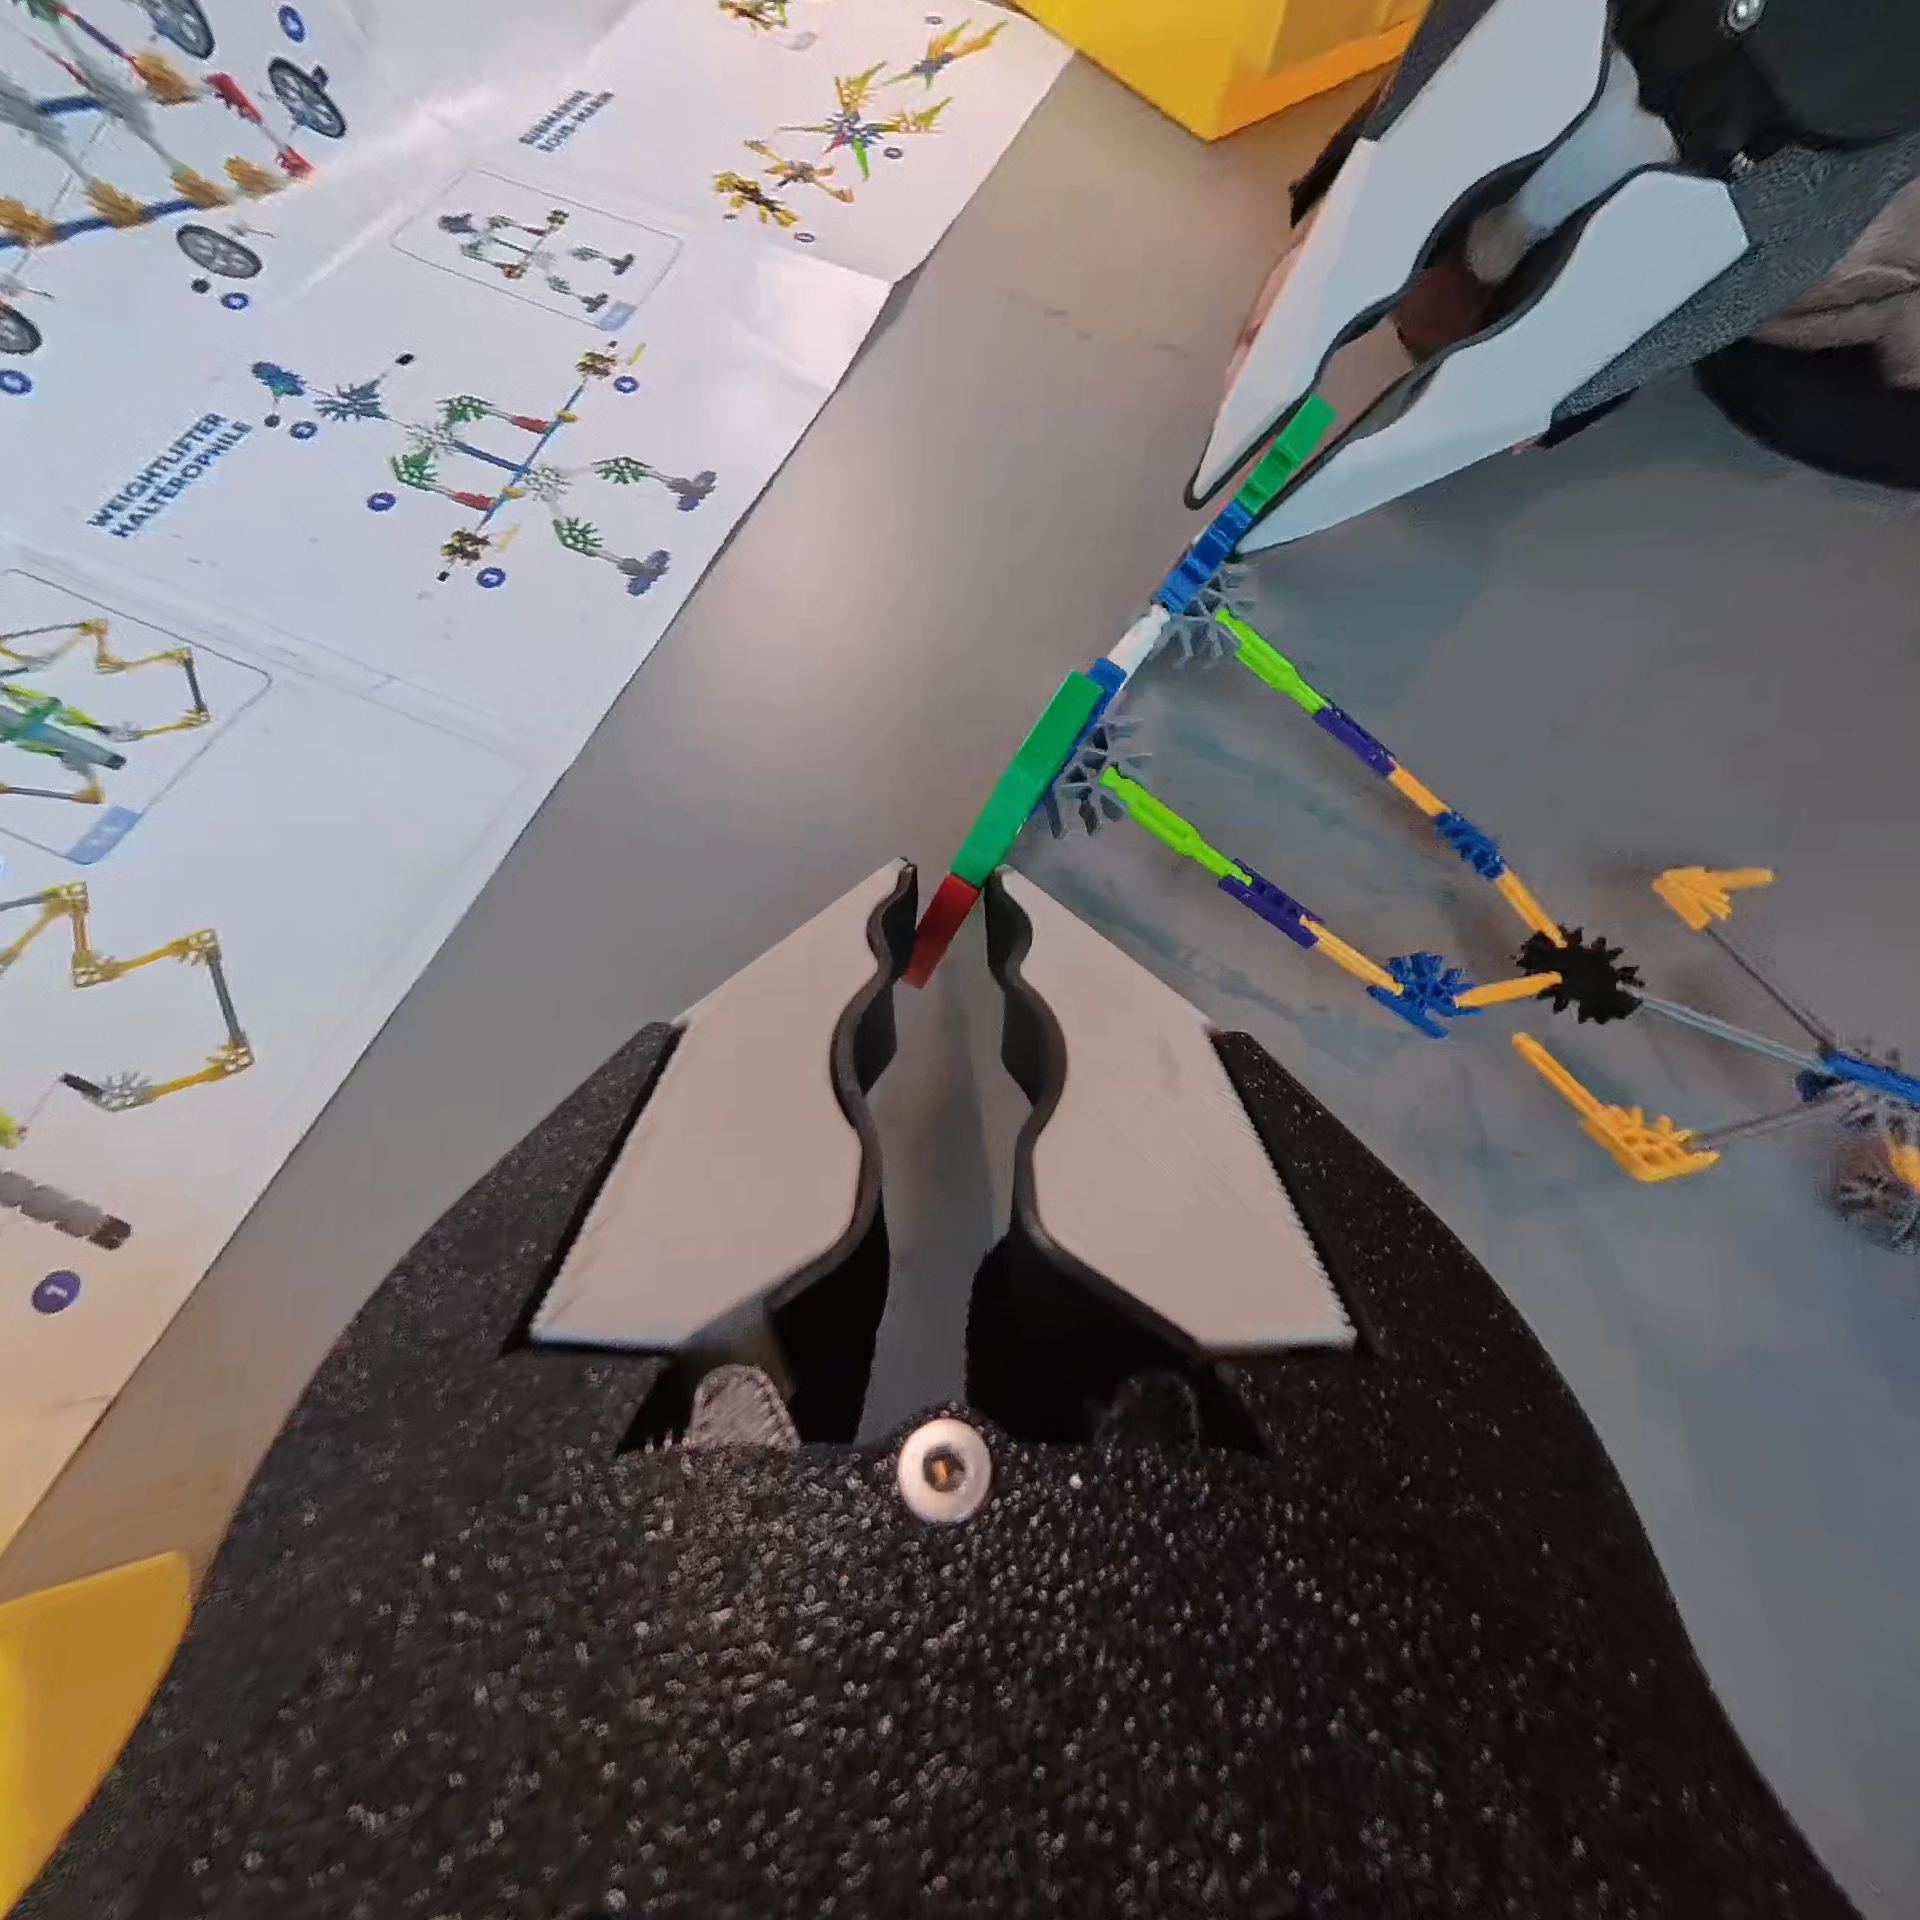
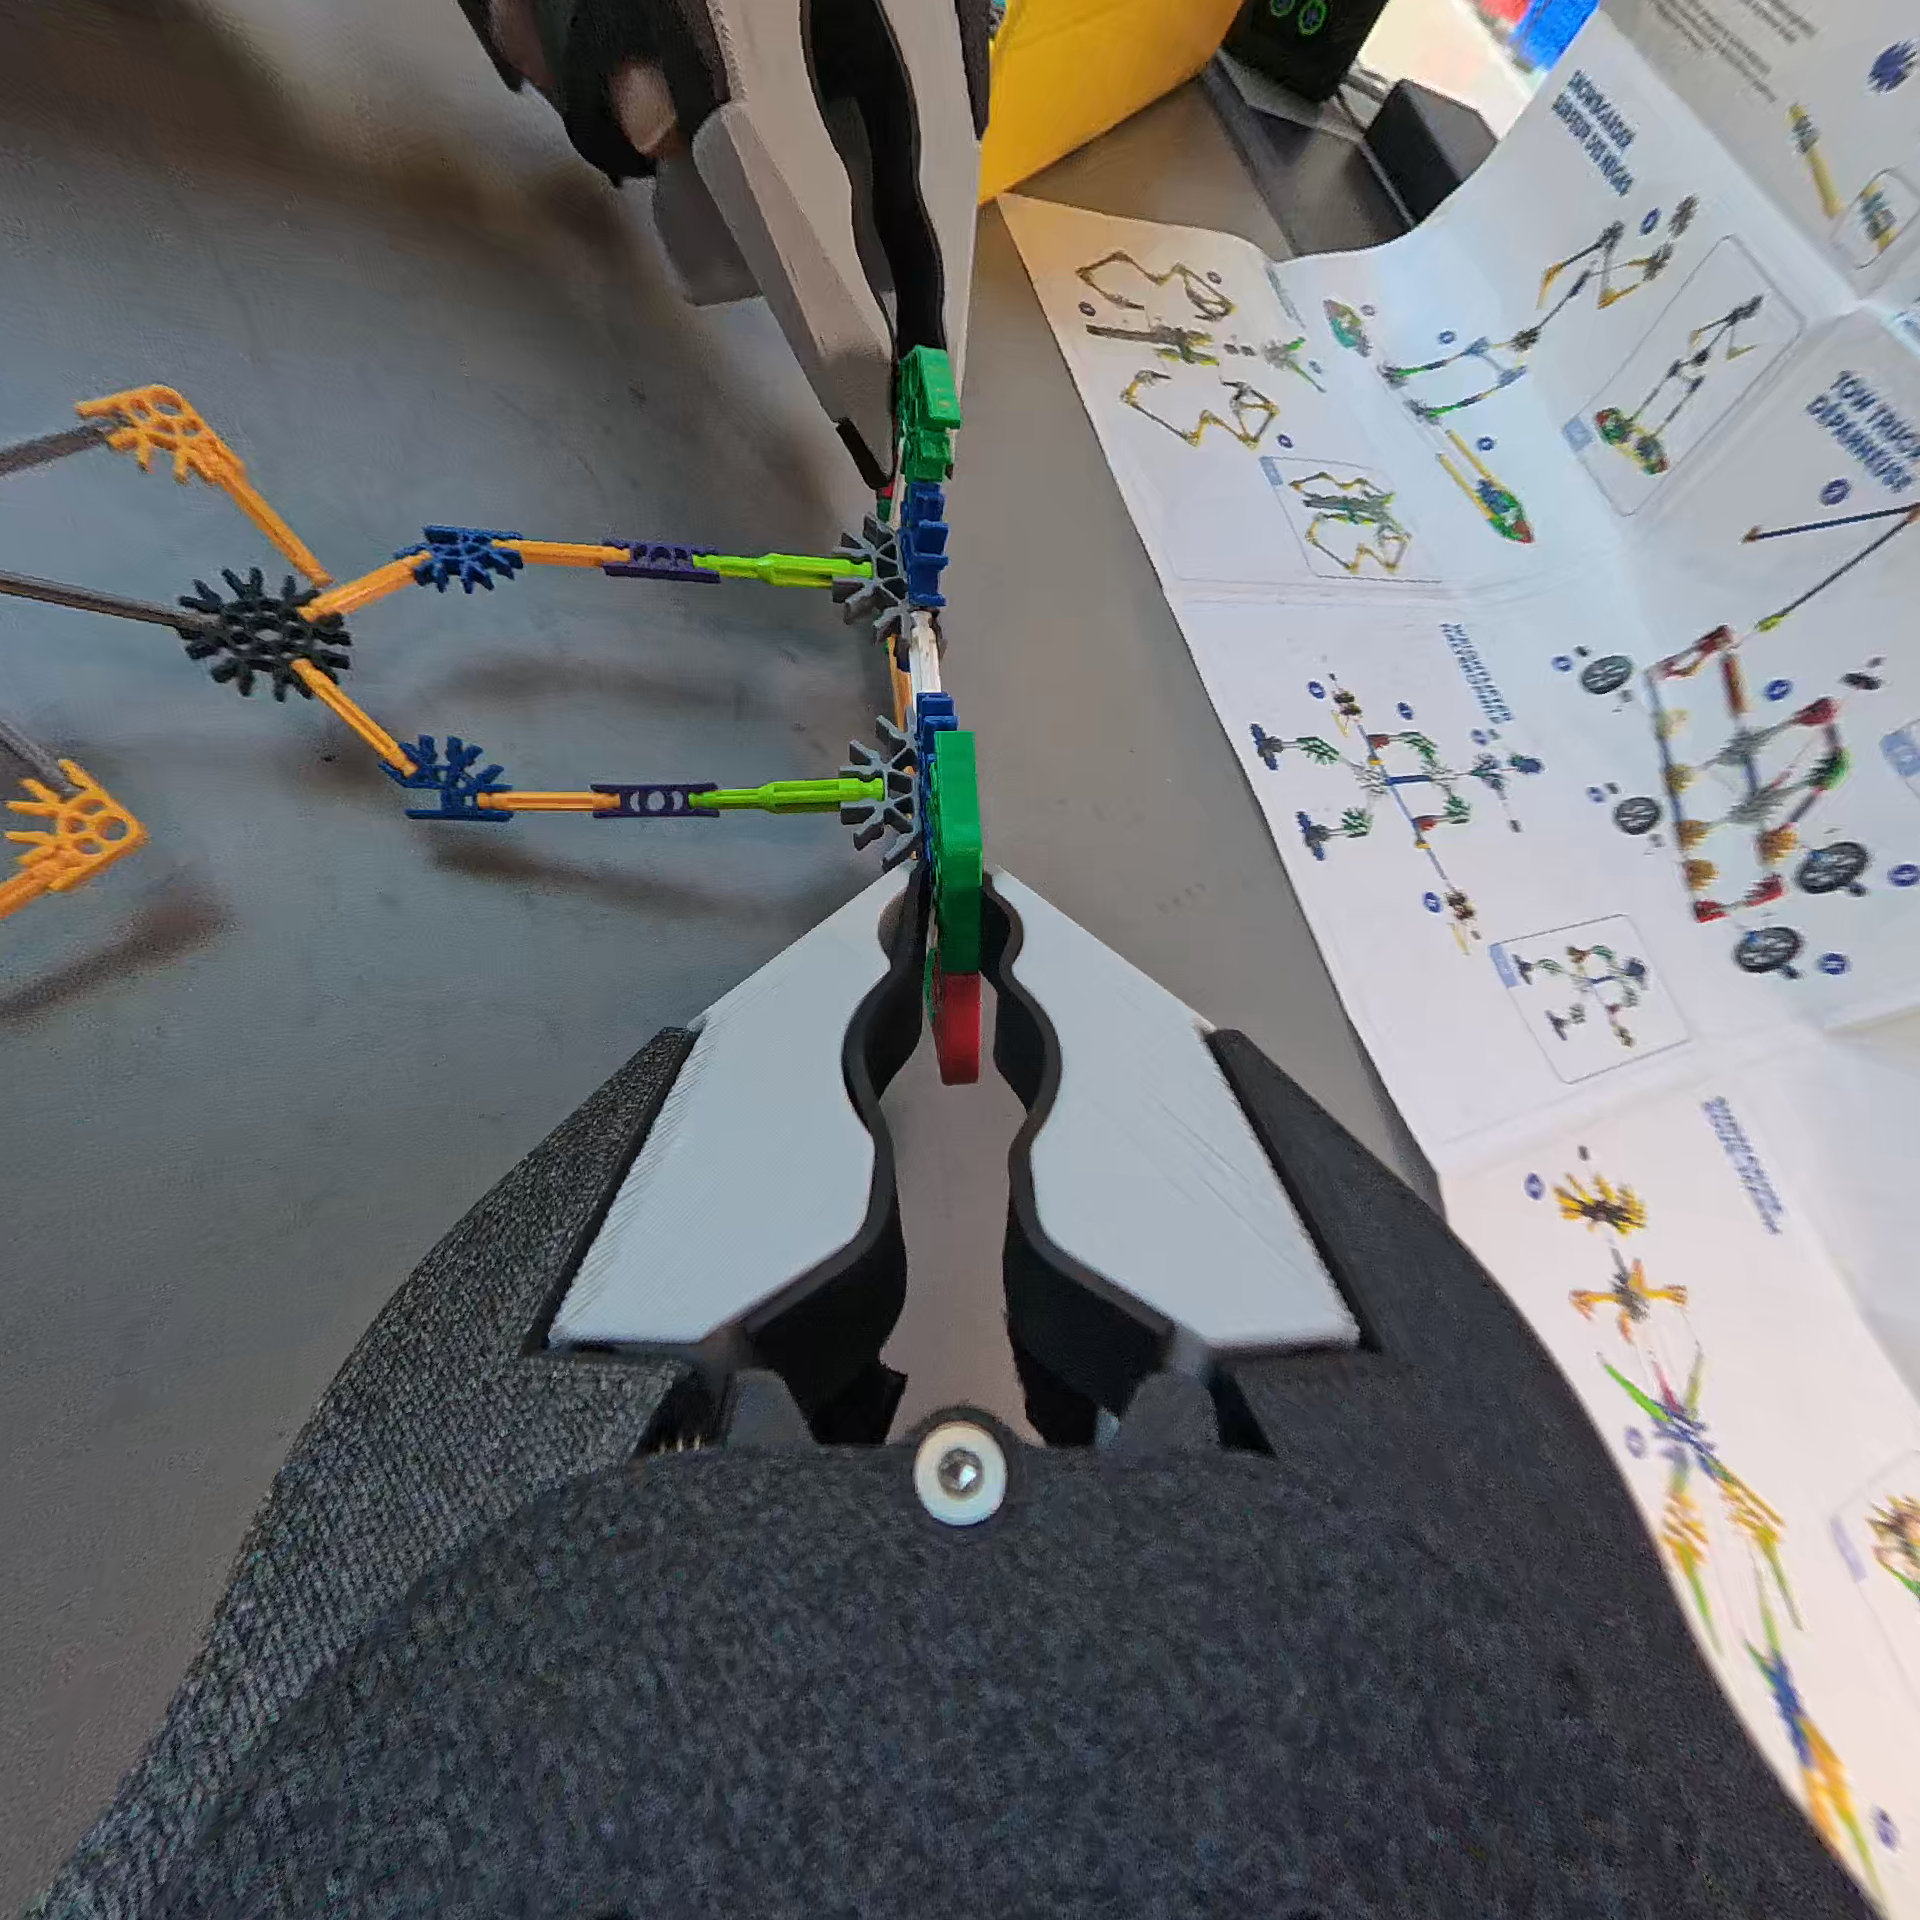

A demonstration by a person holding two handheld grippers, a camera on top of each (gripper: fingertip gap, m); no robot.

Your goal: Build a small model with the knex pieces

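Both grippers clamp opposite ends of the rod-and-connector toy model (image 1: pixel 1278 790): left gripper (image 1: pixel 951 883) on its red-green end, right gripper (image 2: pixel 951 883) likewise, legs already joined.

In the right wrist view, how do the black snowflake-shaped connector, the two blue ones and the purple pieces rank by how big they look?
1. Black connector, clearly largest.
2. The two blue connectors, about alike; I would not rank them.
3. The two purple pieces, slimmest, also alike.
All sit at a similar distance, so nearness matters little.

One rod-and-connector model (image 2: pixel 665 675), one instruction sheet (image 2: pixel 1455 727), two grippers (image 2: pixel 951 883) (image 1: pixel 948 883), two yellow boxes (image 1: pixel 1216 62) (image 1: pixel 73 1704).
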